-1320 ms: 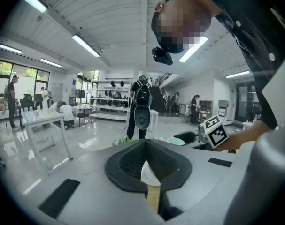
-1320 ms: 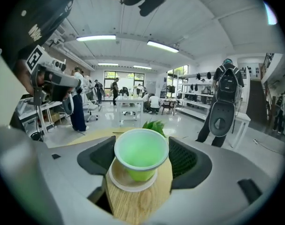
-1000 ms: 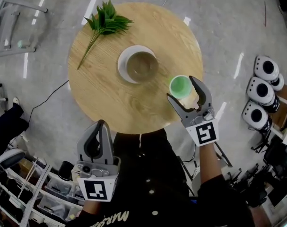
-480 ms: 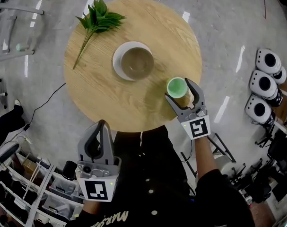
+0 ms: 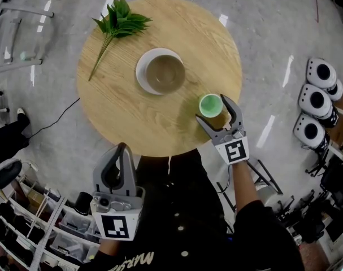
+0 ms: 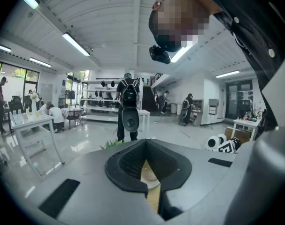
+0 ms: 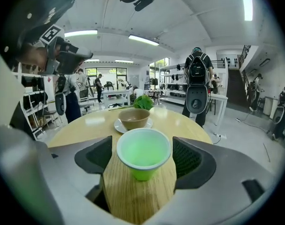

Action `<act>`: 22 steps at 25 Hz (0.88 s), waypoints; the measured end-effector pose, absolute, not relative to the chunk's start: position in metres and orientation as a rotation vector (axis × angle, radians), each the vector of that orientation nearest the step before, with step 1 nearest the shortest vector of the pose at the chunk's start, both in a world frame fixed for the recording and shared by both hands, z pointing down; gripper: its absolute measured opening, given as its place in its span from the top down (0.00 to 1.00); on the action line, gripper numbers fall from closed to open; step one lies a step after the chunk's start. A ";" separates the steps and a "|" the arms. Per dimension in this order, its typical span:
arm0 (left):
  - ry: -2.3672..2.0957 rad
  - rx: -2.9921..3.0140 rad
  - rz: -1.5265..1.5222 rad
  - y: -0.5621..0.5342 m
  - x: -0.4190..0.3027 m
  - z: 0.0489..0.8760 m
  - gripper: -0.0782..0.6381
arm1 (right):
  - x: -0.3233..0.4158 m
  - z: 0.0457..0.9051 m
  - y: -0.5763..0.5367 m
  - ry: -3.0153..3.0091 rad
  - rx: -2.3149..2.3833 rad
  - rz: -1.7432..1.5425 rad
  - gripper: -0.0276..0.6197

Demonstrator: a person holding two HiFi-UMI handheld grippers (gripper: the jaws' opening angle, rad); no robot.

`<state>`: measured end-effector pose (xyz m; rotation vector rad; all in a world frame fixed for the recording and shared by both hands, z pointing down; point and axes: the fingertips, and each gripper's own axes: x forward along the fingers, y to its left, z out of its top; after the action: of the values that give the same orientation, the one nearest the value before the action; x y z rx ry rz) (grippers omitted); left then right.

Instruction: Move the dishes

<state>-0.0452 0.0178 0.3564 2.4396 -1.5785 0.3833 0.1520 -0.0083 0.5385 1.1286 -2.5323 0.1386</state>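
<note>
A light-green cup (image 5: pixel 211 104) (image 7: pixel 143 153) stands upright on the round wooden table (image 5: pixel 120 112) near its right front edge. My right gripper (image 5: pixel 212 108) (image 7: pixel 143 159) is open around the cup. Its jaws have just been opening, and a gap shows between each pad and the cup's wall. Mid-table, a brown bowl (image 5: pixel 165 73) (image 7: pixel 134 117) sits on a white plate (image 5: pixel 144 75) (image 7: pixel 119 125). My left gripper (image 5: pixel 121 149) (image 6: pixel 150 191) hovers off the table's near edge, shut and empty, pointing toward the plate.
A green leafy sprig (image 5: pixel 117 24) lies at the table's far left. White round devices (image 5: pixel 312 106) sit on the floor to the right. Shelving with clutter (image 5: pixel 41 224) is at the lower left, and a cable (image 5: pixel 52 123) runs over the floor.
My right gripper has come down and slightly toward the near edge with the green cup. The cup now rests on the table and the jaws stand wider. The left gripper has stayed put.
</note>
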 end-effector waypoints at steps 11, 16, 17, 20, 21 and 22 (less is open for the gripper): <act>-1.663 2.440 0.293 0.020 -0.060 0.328 0.88 | 0.188 0.466 -0.043 -2.513 1.225 0.425 0.48; -1.709 2.434 0.248 0.024 -0.065 0.314 0.88 | 0.148 0.458 -0.096 -2.519 0.994 0.512 0.54; -1.719 2.433 0.239 0.024 -0.067 0.311 0.88 | 0.138 0.461 -0.105 -2.509 0.942 0.544 0.54; -1.750 2.422 0.227 0.026 -0.073 0.305 0.88 | 0.108 0.479 -0.126 -2.429 0.801 0.650 0.58; -1.759 2.417 0.226 0.026 -0.076 0.305 0.88 | 0.099 0.490 -0.129 -2.393 0.758 0.685 0.61; -1.768 2.412 0.226 0.027 -0.078 0.304 0.88 | 0.091 0.502 -0.130 -2.352 0.717 0.711 0.61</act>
<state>-0.0783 0.0267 0.3043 2.4121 -1.7684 0.2265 0.0912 -0.1303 0.5015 0.7168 -2.3523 0.7110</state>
